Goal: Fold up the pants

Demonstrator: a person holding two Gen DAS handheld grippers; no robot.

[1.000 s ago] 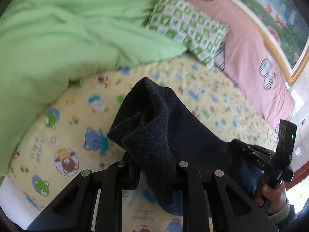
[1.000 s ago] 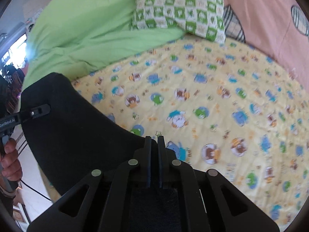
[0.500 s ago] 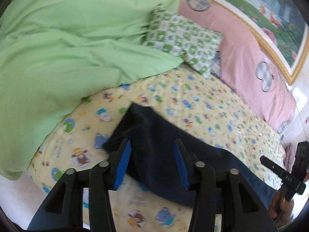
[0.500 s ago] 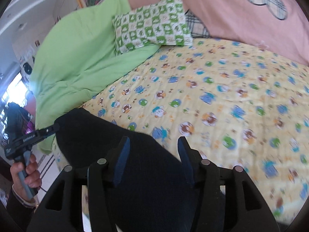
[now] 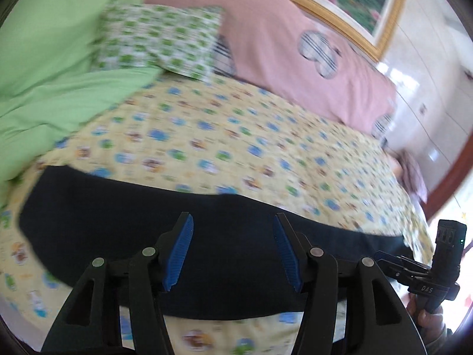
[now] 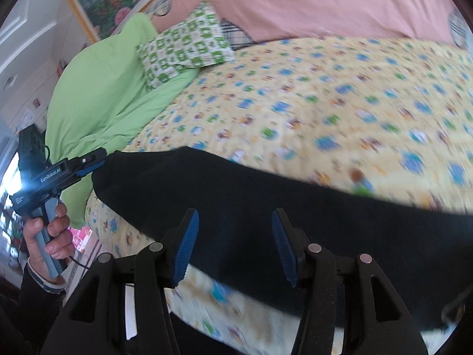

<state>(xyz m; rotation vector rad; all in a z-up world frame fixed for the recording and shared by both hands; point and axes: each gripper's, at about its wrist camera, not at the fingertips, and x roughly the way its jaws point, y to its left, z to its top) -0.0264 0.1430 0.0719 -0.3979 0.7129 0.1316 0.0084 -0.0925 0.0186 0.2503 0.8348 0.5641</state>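
Observation:
The dark navy pants (image 5: 153,222) lie flat in a long band along the near edge of the bed; they also show in the right wrist view (image 6: 266,207). My left gripper (image 5: 233,251) is open and empty, its blue pads just above the pants near the front edge. My right gripper (image 6: 235,245) is open and empty above the pants further along. The left gripper (image 6: 88,162) shows in the right wrist view at the pants' left end. The right gripper (image 5: 393,260) shows in the left wrist view at the right end.
The bed has a yellow cartoon-print sheet (image 5: 236,136). A green duvet (image 5: 44,68) is heaped at the left, with a green checked pillow (image 5: 159,41) and a pink headboard cover (image 5: 295,47) at the back. The bed's near edge drops to the floor (image 6: 88,245).
Both grippers went from shut on the pants to open and pulled back. The pants dropped from a lifted, bunched fold to lying flat on the bed.

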